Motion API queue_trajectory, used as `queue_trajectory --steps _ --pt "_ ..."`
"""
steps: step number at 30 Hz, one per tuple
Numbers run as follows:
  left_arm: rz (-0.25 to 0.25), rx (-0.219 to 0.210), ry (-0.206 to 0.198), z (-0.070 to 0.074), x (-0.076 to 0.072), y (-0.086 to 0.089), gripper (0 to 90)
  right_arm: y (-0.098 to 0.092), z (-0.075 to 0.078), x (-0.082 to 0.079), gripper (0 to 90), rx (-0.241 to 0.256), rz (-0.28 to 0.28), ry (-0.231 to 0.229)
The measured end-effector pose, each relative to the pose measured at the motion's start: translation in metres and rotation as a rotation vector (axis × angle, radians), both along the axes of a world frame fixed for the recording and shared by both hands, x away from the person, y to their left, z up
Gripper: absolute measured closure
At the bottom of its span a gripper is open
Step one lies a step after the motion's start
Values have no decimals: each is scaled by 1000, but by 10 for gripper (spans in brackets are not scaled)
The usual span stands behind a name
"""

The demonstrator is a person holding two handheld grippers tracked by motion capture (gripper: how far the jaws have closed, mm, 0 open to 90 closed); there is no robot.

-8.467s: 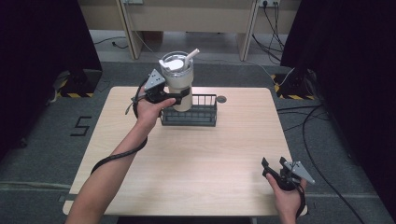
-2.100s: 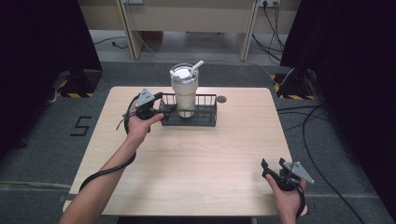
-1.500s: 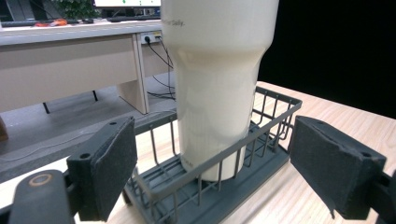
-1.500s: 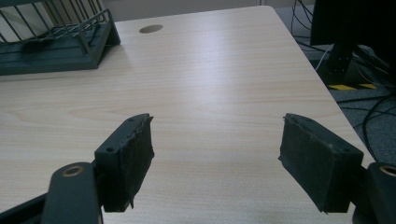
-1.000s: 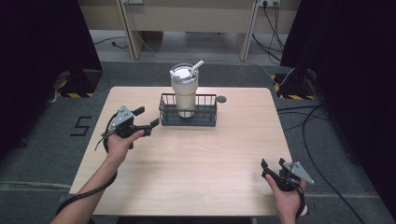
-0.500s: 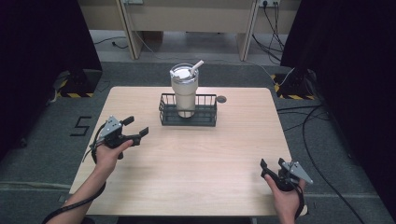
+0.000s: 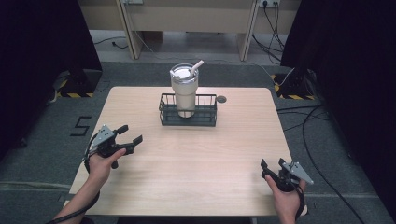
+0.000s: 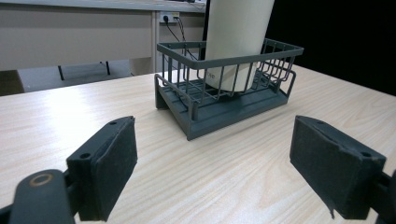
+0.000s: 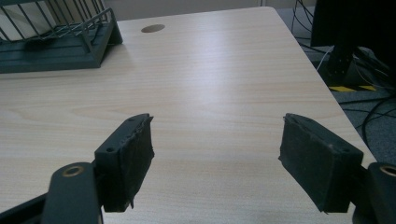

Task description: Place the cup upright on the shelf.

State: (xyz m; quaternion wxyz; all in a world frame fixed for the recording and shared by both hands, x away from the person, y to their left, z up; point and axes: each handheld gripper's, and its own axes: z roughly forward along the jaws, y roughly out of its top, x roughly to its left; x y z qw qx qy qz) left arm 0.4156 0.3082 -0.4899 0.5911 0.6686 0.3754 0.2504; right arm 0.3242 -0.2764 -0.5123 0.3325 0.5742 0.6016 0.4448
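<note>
A cream tumbler [image 7: 184, 92] with a lid and a straw stands upright inside a dark wire basket [image 7: 209, 119] at the table's far middle. From the left gripper view the basket [image 8: 233, 112] lies ahead with the tumbler [image 8: 236, 42] in it. My left gripper [image 7: 130, 135] hovers open near the table's left edge, well short of the basket, nothing between its pads [image 8: 114, 163]. My right gripper [image 7: 272, 164] sits open at the front right corner, its pads [image 9: 135, 154] wide apart over bare wood.
The wooden table [image 7: 233, 154] has a round cable hole [image 7: 221, 99] just right of the basket. Cables and yellow-black striped floor markers [image 7: 292, 95] lie on the carpet beyond the table. Desk legs stand at the back.
My left gripper let go of the tumbler in the basket and drew back toward the left front of the table, open. The right gripper stayed put.
</note>
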Motion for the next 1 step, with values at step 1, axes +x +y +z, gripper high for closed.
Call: queue_trajectory --steps 1 --pt "0 -1 -2 0 0 0 145 -1 0 0 259 0 1 -1"
